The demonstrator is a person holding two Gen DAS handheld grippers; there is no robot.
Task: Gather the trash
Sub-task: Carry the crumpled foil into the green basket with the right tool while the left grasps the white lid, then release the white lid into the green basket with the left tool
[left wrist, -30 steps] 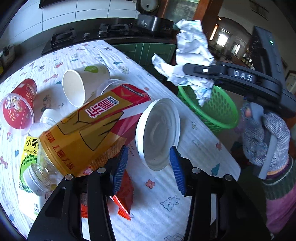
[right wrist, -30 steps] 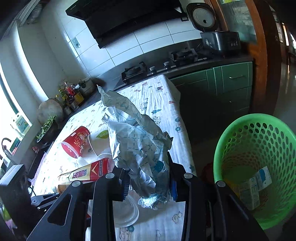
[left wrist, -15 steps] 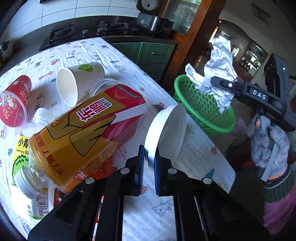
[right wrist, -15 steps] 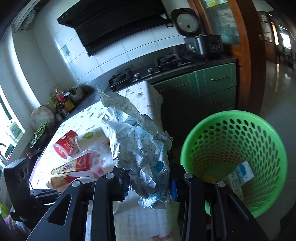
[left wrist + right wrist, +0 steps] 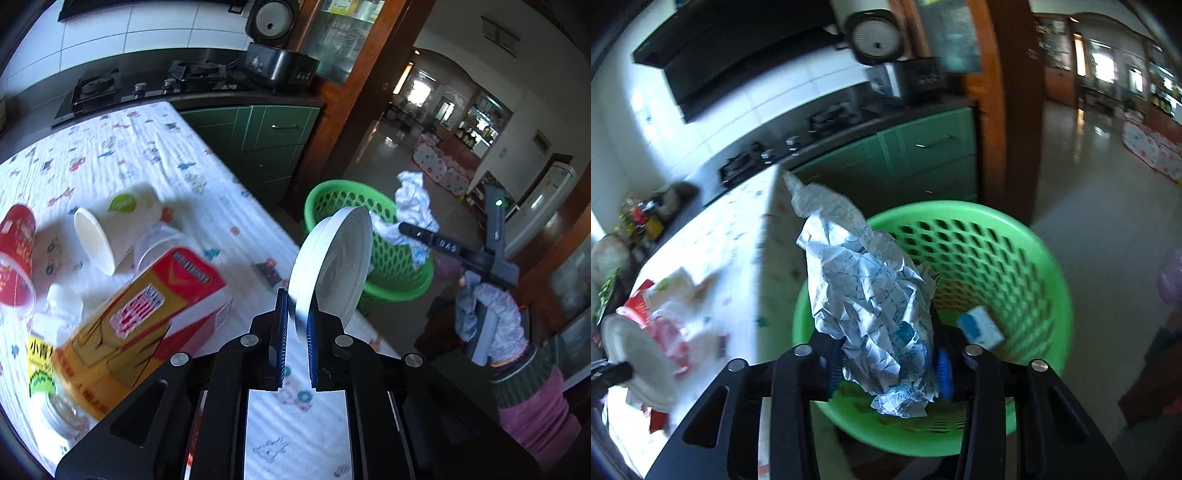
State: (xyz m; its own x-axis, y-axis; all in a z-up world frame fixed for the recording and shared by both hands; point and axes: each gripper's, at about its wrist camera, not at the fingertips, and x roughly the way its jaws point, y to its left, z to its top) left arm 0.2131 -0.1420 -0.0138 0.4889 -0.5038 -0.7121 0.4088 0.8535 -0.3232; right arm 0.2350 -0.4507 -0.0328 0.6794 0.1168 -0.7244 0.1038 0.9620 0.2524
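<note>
Pinching a white lid (image 5: 334,266) by its edge, the left hand-held gripper (image 5: 295,332) holds it upright above the worktop (image 5: 155,162), the green basket (image 5: 402,280) beyond to its right. The right hand-held gripper (image 5: 886,369) is nearer, directly over the basket, its jaws just widening around crumpled paper (image 5: 871,295) that stands between them; whether the pads grip it I cannot tell.

Count: two paper cups, red (image 5: 14,254) and white (image 5: 110,229); one white lid (image 5: 336,266); one green basket (image 5: 391,273). One crumpled paper (image 5: 871,295), one yellow-red carton (image 5: 147,314).
</note>
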